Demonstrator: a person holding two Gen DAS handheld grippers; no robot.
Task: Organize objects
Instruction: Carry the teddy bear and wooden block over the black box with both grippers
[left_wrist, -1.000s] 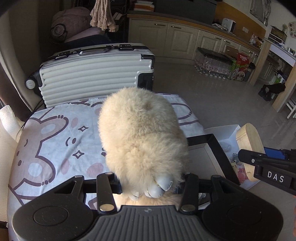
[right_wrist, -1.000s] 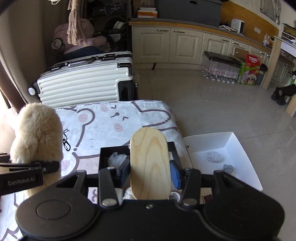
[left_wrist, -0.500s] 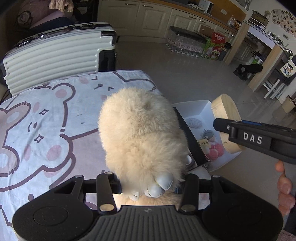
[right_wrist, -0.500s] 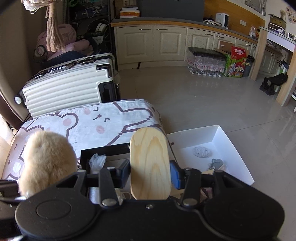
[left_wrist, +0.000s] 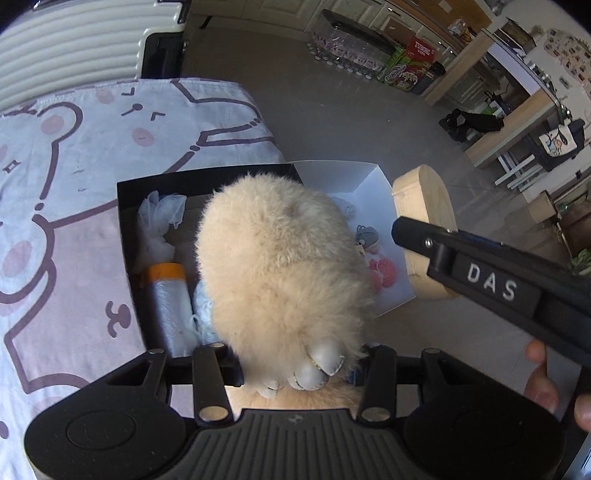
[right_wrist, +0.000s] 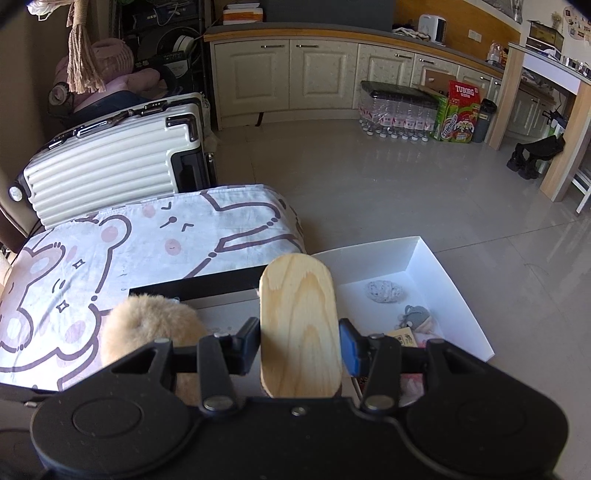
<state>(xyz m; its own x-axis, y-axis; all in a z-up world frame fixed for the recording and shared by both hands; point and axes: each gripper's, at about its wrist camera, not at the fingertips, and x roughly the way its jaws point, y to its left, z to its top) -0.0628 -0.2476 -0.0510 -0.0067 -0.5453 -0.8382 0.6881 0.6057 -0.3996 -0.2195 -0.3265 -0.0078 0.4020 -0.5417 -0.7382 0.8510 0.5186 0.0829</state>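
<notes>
My left gripper (left_wrist: 295, 365) is shut on a fluffy cream plush toy (left_wrist: 280, 266) and holds it above the black box (left_wrist: 125, 236). The box holds a grey roll with an orange band (left_wrist: 171, 306) and crumpled plastic (left_wrist: 159, 218). My right gripper (right_wrist: 299, 347) is shut on an oval wooden block (right_wrist: 299, 325), held between the black box (right_wrist: 221, 284) and the white box (right_wrist: 454, 288). The plush toy also shows in the right wrist view (right_wrist: 151, 328), and the wooden block in the left wrist view (left_wrist: 424, 229). The white box (left_wrist: 369, 177) holds small toys.
The boxes sit at the edge of a bed with a bear-print sheet (right_wrist: 110, 251). A white ribbed suitcase (right_wrist: 107, 158) stands behind the bed. Tiled floor (right_wrist: 406, 192), kitchen cabinets (right_wrist: 288, 70) and bottle packs (right_wrist: 395, 110) lie beyond.
My left gripper has carried the plush toy rightward from over the bed sheet to above the black box. My right gripper kept hold of the wooden block and shifted slightly.
</notes>
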